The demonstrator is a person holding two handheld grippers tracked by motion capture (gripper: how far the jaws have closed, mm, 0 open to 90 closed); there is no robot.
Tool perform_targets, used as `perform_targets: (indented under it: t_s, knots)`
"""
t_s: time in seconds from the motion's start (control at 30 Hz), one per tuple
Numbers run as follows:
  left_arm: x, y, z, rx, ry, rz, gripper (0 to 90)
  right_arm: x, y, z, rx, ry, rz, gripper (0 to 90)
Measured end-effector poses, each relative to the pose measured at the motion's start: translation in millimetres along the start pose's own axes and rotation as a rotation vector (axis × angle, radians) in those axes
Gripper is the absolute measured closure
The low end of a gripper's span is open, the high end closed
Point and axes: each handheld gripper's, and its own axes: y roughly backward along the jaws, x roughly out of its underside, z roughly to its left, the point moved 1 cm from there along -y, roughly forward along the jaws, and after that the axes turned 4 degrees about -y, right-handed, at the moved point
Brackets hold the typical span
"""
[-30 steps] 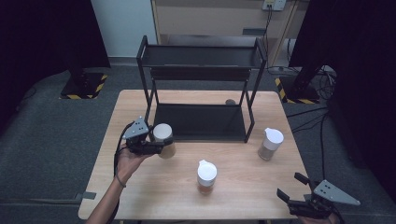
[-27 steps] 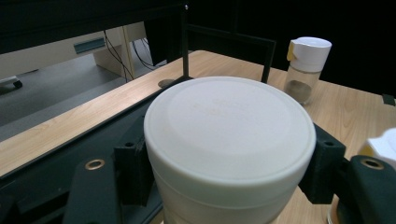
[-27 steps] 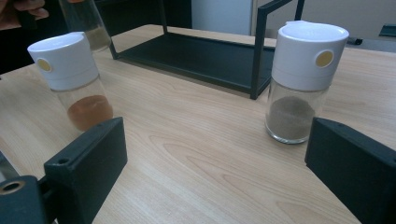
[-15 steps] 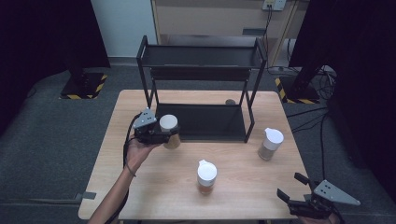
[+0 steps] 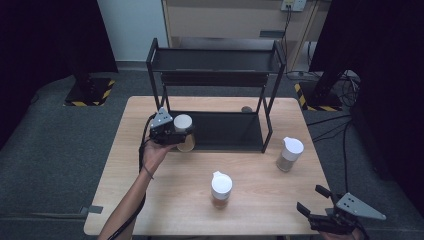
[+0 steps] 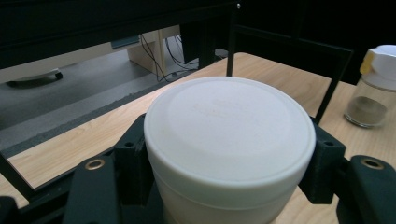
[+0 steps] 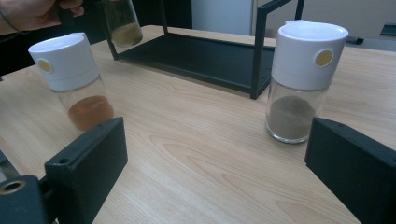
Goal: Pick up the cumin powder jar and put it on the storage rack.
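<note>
A: Clamping the white-lidded jar (image 6: 229,154) by its cap, the left gripper (image 5: 176,134) has its fingers (image 6: 135,158) pressed on either side of the lid. Jar hangs upright, long axis vertical, raised off the surface (image 5: 165,200).

B: Which way from the rack?

A: Jar sits at the front left corner of the black two-tier rack (image 5: 215,95), right by the left front post, partly over the lower shelf (image 5: 225,131). The shelf lies ahead of and to the right of the fingers in the high view. Placing it looks like a short carry inward, then down.

B: Right side?

A: Right gripper (image 5: 320,210) is low at the near right edge, fingers spread, nothing between them. Ahead of it stand the spice jar with reddish powder (image 7: 74,79) and the spice jar with grey powder (image 7: 301,77), both upright on the surface. Left hand (image 5: 156,154) is far nearer the rack.

B: Change from earlier?

A: A second ago the held jar was further left and nearer the person, clear of the rack; now it's moved up to the shelf corner. Right gripper hasn't shifted, the two jars likewise.
</note>
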Motion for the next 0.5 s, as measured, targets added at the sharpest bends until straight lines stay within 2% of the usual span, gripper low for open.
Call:
perform_targets:
  t_s: [0.17, 0.4, 0.5]
  knots:
    - [-0.8, -6.4, 2.2, -0.025, 0.005, 0.003, 32.9, 0.1, 0.2, -0.1, -0.001, -0.001, 0.0, 6.0]
    - [5.0, -18.0, 2.4, -0.093, 0.02, -0.003, 32.9, 0.2, 0.2, -0.5, -0.004, -0.002, 0.0, 6.1]
    - [7.4, -23.6, 2.6, -0.107, 0.034, -0.003, 32.9, 0.3, 0.1, -0.9, -0.005, -0.003, -0.001, 6.1]
